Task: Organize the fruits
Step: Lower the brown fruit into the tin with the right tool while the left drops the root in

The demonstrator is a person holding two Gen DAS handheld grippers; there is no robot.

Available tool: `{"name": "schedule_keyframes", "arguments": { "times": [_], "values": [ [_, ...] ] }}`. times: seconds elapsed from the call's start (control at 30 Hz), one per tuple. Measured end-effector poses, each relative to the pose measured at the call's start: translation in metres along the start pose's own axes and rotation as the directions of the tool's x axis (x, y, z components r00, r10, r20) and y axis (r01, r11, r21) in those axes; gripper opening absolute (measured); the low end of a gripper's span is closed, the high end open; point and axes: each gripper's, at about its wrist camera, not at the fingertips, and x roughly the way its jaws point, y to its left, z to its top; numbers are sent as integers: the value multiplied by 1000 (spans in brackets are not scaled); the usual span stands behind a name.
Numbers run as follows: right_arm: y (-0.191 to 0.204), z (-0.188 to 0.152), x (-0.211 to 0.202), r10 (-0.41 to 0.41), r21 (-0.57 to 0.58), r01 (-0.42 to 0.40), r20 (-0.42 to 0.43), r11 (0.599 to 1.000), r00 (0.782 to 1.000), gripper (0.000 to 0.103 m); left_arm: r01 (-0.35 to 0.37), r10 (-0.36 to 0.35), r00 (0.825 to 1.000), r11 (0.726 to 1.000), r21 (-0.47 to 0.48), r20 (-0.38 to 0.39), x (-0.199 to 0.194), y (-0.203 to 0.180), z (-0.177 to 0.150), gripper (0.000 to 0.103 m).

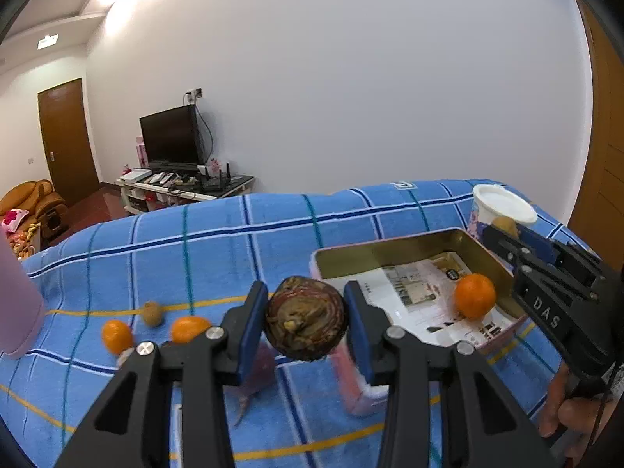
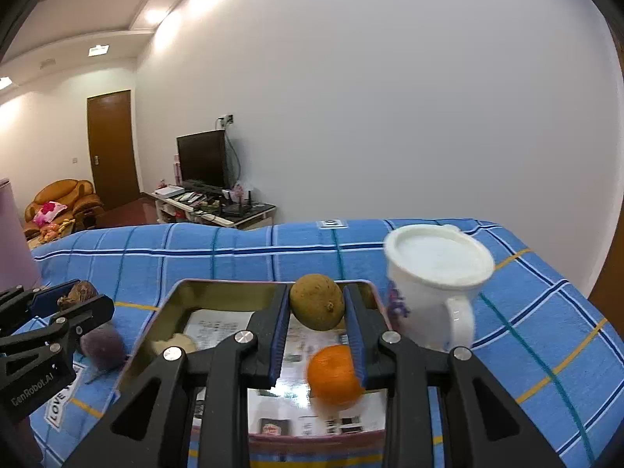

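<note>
Above the tin [image 2: 156, 323], both tongs tilt downward: left tongs [image 1: 306, 318] grasp a dark fruit [image 1: 306, 318], right tongs [image 2: 318, 304] a brown fruit [image 2: 316, 301].

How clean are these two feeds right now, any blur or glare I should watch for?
Left wrist view: pink things under the dark fruit smear with motion; ceiling lights glare at top left. Right wrist view: orange and mug blur softly; fisheye bends the blue cloth.
</note>
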Motion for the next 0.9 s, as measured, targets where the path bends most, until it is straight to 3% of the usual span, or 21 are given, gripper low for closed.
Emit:
{"name": "schedule_keyframes", "arguments": {
  "times": [0.3, 0.47, 0.9],
  "values": [
    [-30, 1, 13, -22, 72, 25, -43, 997, 999, 29, 36, -36, 999, 999, 26, -18, 27, -35, 5, 42],
    [-28, -2, 28, -3, 67, 9, -92, 998, 996, 30, 61, -59, 997, 997, 41, -50, 43, -51, 0, 42],
    [-11, -6, 56, 39, 17, -36, -192, 999, 981, 30, 41, -35, 994, 998, 55, -104, 60, -61, 0, 42]
  ]
}}
